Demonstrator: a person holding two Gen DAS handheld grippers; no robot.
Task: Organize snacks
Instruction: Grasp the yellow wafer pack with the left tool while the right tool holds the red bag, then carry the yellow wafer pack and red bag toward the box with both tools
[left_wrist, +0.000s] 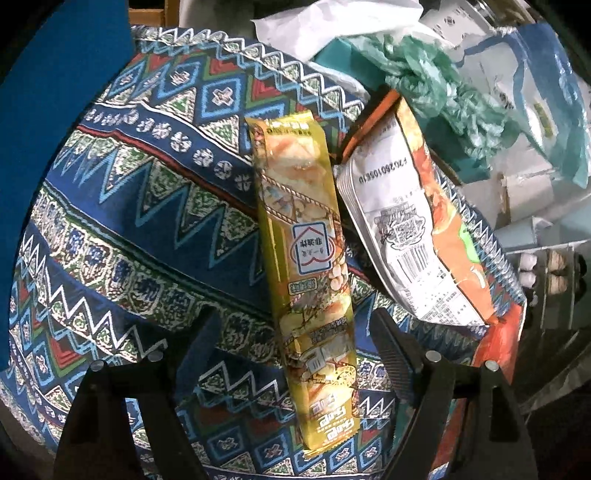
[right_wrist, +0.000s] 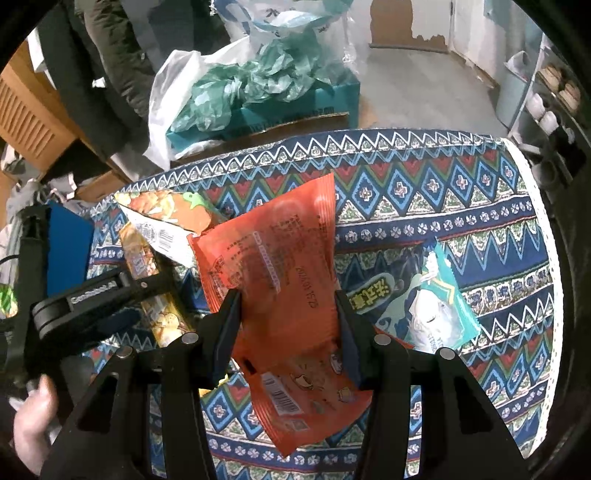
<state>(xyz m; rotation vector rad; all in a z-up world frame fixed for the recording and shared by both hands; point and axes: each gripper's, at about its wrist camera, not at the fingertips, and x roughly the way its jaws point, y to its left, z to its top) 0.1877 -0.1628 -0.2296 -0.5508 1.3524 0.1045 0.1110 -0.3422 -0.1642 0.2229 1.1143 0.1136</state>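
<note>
Patterned blue cloth (right_wrist: 461, 192) with zigzag bands covers the table, and behind it sit a teal box (right_wrist: 295, 107) stuffed with green and white plastic bags (right_wrist: 236, 81), a wooden cabinet at the left and a bare floor beyond. On the cloth, in the left wrist view, a long yellow pack (left_wrist: 306, 258) lies lengthwise, its near part between the spread fingers of the left gripper (left_wrist: 295, 354); the jaws stand wide on either side with cloth showing between the left finger and the pack, and neither pad presses on it. Just beside the yellow pack, to its right, a white and orange bag (left_wrist: 406, 229) lies tilted, back side up with a barcode showing. In the right wrist view the right gripper (right_wrist: 288, 332) is clamped on an orange pouch (right_wrist: 280, 258), both pads against its edges, the pouch crumpled and lifted over the cloth. To the right of it a teal packet (right_wrist: 436, 302) lies flat on the cloth, apart from the others. The left gripper (right_wrist: 103, 299) shows at the left there, over the yellow pack (right_wrist: 162, 317), with a hand (right_wrist: 33, 417) at the lower left edge.
</note>
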